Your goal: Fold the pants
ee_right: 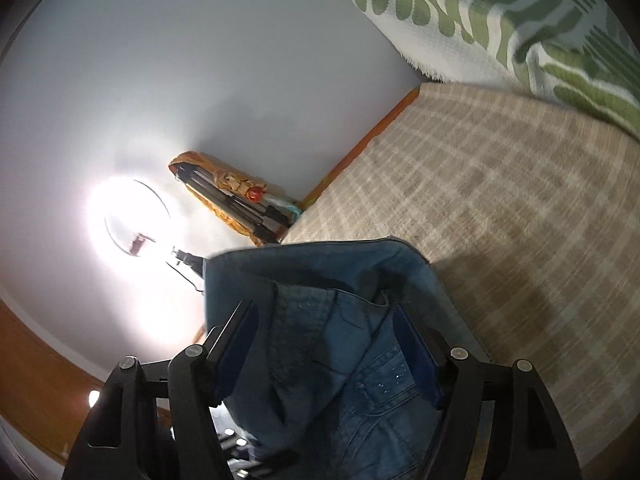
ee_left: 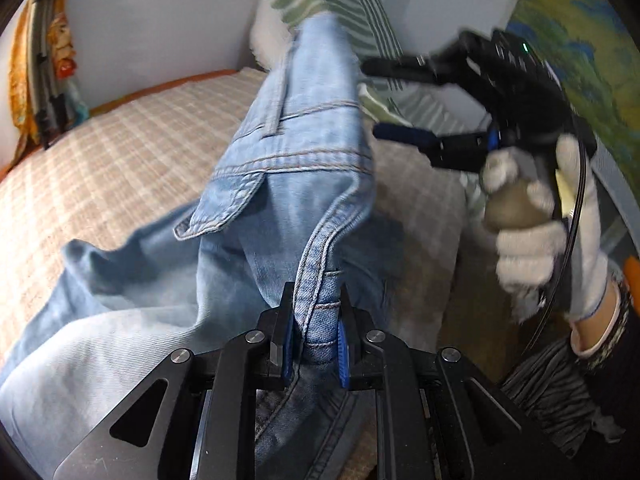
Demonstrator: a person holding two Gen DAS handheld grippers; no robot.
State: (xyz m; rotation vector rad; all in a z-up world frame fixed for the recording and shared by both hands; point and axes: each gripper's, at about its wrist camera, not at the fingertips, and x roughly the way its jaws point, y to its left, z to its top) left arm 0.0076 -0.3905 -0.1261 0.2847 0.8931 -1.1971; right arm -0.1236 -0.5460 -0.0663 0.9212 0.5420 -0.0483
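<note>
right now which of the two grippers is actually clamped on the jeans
The left gripper: its blue pads pinch the jeans at a seam. The right gripper stands open, denim lying loose between its fingers.

Lighting: my right-wrist view is dominated by a ring light (ee_right: 136, 216) against the wall (ee_right: 240, 60), blown out to white glare with a halo spreading around it. Beside that light, the jeans (ee_right: 320, 320) between my tongs read dark and backlit; a soft shadow falls on the bed cover (ee_right: 520, 220) beyond them. Left-wrist view: even, moderately bright. Blur: motion smear on my gloved right hand (ee_left: 540, 240) and the striped blanket (ee_right: 460, 8). Fisheye bending and black vignette at every corner.
</note>
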